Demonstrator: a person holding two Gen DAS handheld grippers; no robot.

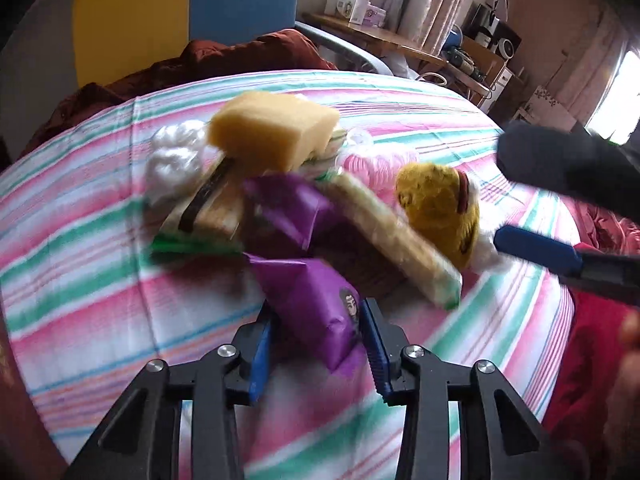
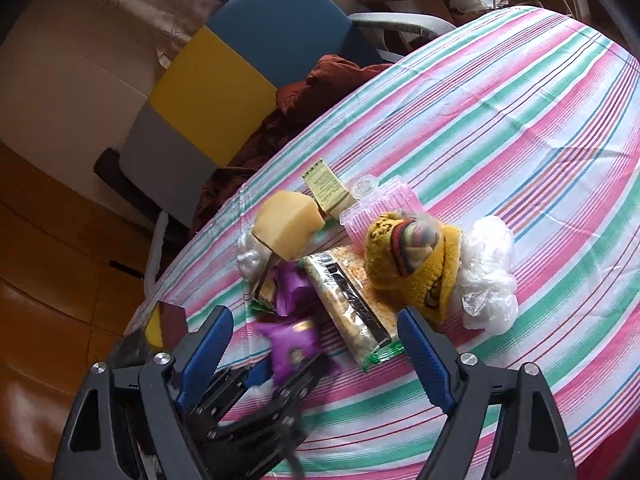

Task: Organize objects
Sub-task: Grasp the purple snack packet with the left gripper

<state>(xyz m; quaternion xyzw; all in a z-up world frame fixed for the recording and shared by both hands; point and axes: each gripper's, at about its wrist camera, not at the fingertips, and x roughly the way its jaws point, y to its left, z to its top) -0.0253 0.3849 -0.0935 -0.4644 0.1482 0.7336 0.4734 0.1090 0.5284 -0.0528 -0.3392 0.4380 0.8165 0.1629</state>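
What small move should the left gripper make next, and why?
Probably lift the purple packet slightly clear of the pile. The left gripper looks shut on it, while the right gripper stands open and holds nothing.

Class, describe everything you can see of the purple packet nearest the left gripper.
The purple packet is a crinkly, glossy foil-like pouch with a small round face logo. It sits tilted at the near edge of the pile on the striped cloth, between the blue pads of the left gripper, which looks closed on it. A second purple packet lies just behind.
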